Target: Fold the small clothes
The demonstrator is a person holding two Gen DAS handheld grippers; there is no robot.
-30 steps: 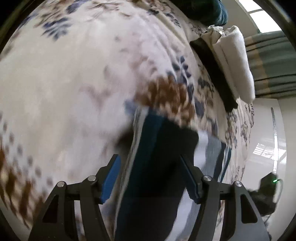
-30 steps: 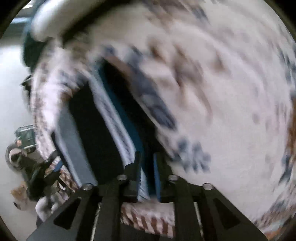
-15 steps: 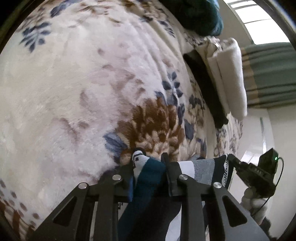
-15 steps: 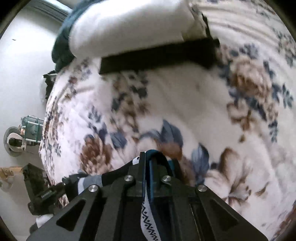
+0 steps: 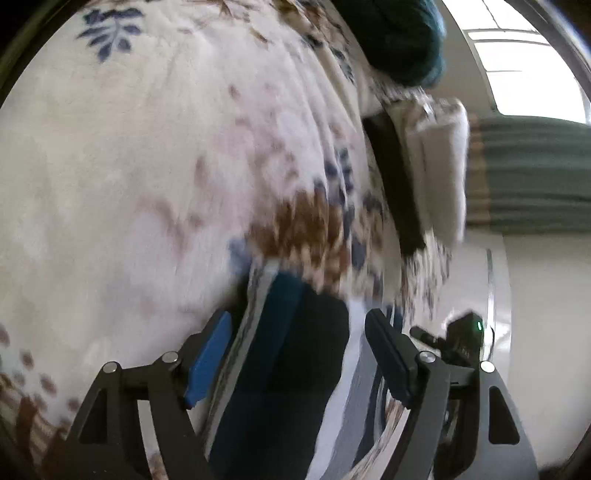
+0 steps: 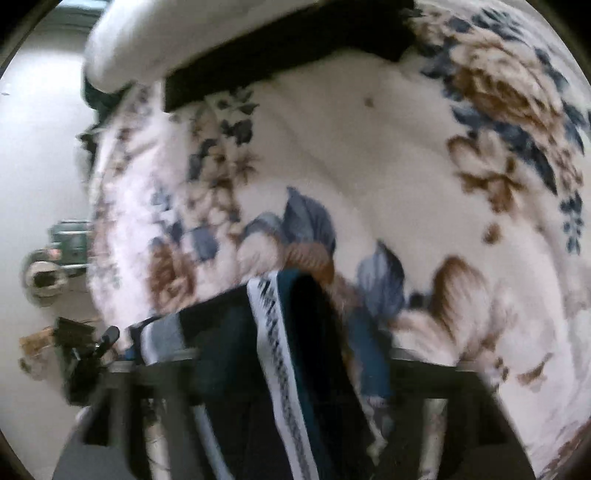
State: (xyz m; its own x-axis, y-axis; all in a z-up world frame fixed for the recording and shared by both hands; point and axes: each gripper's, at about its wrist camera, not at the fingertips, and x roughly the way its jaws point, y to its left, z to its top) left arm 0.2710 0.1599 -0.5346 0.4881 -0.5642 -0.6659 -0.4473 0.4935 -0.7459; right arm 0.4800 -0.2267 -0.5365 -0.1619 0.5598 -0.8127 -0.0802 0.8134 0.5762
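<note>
A small dark navy and teal garment with a white patterned band and grey-white stripes lies on the floral blanket. My left gripper is open, its fingers on either side of the garment's upper edge. In the right wrist view the same garment lies close below the camera, its patterned band running down the middle. My right gripper is heavily blurred; its fingers look spread wide on both sides of the garment.
A folded white towel on a black cloth lies at the blanket's far edge, also in the right wrist view. A dark teal bundle sits beyond. The bed edge and white floor are at right.
Both grippers were shut on the garment's edge half a second ago. Now both have opened and the garment lies flat on the blanket between their fingers.
</note>
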